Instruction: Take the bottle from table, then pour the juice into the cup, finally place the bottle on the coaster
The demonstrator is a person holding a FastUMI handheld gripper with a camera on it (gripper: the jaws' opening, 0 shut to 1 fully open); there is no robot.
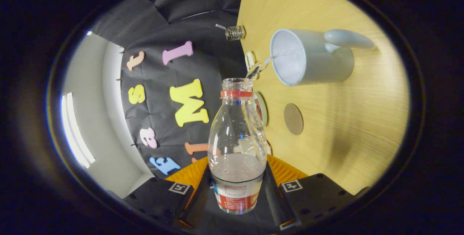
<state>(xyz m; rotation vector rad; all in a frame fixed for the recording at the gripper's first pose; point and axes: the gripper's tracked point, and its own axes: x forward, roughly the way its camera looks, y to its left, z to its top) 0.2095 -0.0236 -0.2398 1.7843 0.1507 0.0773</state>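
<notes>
- Right now the bottle sits between the two fingers of the gripper, clear plastic with a red ring at its neck and a red and white label round its base; its open mouth points away from the fingers toward the cup.
- Both black fingers press on the bottle's lower sides, one on each, so the gripper is pinching the bottle.
- Clear liquid fills part of the bottle's lower body, and a thin stream leaves the mouth and runs into the cup.
- Just beyond the bottle's mouth and to its right is the cup, a white mug with its handle on the far right side; the whole view is rolled, so the table stands like a wall on the right.
- Near the bottle's shoulder, to its right, a round brown coaster lies flat on the wooden table, apart from the cup.
- Far off, at the table's edge, stands a small wire-wound object; what it is I cannot tell.
</notes>
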